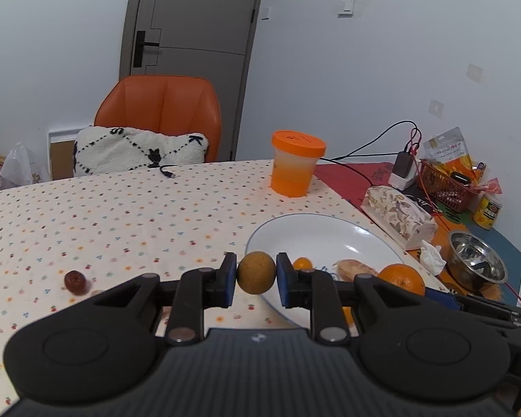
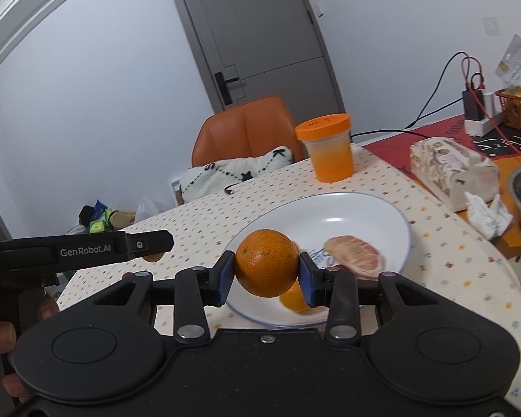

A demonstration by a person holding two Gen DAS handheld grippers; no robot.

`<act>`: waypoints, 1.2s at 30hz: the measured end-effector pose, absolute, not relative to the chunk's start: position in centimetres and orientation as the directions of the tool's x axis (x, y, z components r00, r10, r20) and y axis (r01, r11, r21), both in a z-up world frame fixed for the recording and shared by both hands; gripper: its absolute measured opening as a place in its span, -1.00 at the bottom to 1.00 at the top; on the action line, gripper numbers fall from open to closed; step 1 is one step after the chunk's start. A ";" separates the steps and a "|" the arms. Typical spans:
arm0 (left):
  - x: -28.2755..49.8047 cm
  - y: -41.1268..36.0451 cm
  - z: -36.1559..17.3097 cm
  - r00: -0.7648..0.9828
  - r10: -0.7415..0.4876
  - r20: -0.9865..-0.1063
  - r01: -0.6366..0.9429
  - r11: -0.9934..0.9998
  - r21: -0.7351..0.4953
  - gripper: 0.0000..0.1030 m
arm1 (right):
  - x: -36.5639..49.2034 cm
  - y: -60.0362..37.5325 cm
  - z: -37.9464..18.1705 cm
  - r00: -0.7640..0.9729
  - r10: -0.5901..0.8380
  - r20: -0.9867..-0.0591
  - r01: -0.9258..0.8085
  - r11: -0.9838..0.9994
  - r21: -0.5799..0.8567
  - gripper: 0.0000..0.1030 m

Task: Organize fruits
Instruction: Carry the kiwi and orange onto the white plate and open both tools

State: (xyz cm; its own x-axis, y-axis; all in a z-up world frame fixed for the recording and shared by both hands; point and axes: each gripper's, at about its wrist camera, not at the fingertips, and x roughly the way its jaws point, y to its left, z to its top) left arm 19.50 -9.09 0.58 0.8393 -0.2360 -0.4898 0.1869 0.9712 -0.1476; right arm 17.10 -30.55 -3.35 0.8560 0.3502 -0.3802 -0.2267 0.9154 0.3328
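My left gripper (image 1: 256, 274) is shut on a round brownish-yellow fruit (image 1: 256, 267), held just above the left rim of a white plate (image 1: 330, 232). My right gripper (image 2: 265, 271) is shut on an orange (image 2: 266, 260) over the plate's (image 2: 382, 208) near left part. On the plate lie a peeled citrus segment (image 2: 354, 255) and a small orange fruit (image 2: 293, 300), the latter partly hidden under the held orange. In the left wrist view the held orange (image 1: 403, 278) shows at the right. A dark red date (image 1: 75, 282) lies on the dotted tablecloth to the left.
Behind the plate stands an orange-lidded tub (image 1: 297, 163). A tissue pack (image 1: 397, 215), crumpled tissue (image 1: 432, 257), steel bowl (image 1: 476, 260), red basket (image 1: 444, 187) and charger cables crowd the right side. An orange chair (image 1: 159, 111) with a pillow stands at the far edge.
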 end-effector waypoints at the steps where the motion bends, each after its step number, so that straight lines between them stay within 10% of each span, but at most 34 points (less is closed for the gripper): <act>1: 19.5 -9.3 0.6 0.839 -0.237 -0.490 0.189 0.971 -0.146 -0.56 | 17.1 -30.9 -3.4 0.858 0.347 -0.378 -0.222 0.915 0.335 -0.28; 36: 24.9 -14.2 -3.2 0.768 -0.262 -0.585 0.219 0.965 -0.144 -0.56 | 23.5 -37.3 -6.5 0.869 0.248 -0.428 -0.084 0.926 0.368 -0.28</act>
